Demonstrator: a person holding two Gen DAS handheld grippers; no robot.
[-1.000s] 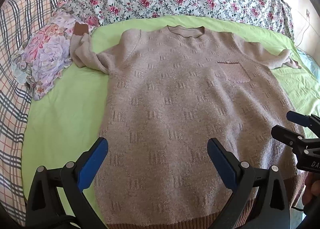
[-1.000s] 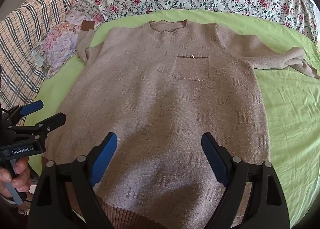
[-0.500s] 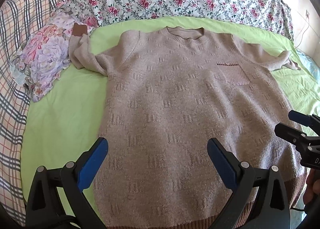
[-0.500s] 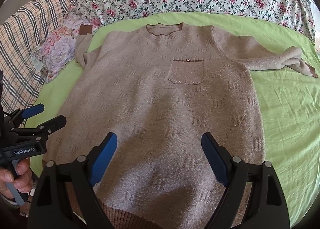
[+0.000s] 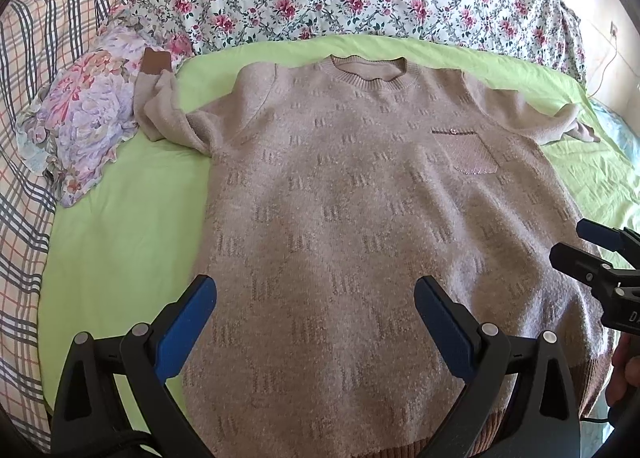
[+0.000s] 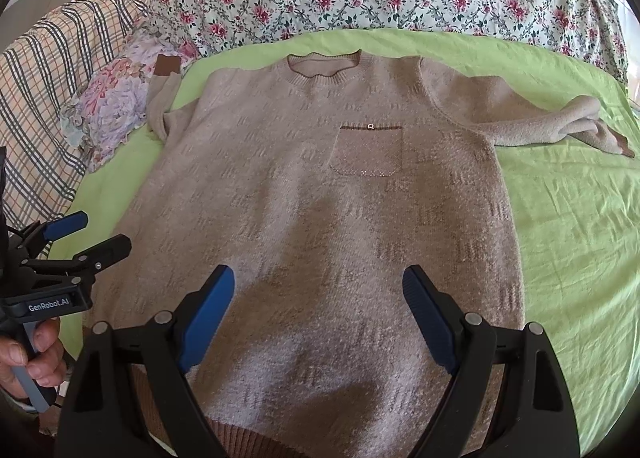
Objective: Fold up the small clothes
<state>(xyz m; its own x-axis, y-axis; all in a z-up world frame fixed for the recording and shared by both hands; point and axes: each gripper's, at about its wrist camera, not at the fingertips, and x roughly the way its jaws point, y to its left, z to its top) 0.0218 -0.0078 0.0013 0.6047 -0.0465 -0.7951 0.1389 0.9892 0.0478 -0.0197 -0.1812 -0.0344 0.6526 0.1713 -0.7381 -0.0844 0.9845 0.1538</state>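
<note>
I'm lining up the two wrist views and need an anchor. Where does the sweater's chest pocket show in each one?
Left wrist view: the chest pocket sits right of centre, in the upper half, on the sweater.
Right wrist view: the chest pocket sits near the centre, just below the collar.
Shared landmark: the brown cuff lying on the floral pillow at upper left.

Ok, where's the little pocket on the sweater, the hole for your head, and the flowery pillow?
pocket (image 6: 367, 152), right wrist view, middle of the patch.
neck hole (image 6: 323, 65), right wrist view, inner back of the collar.
flowery pillow (image 5: 86, 118), left wrist view, its purple flower print.
</note>
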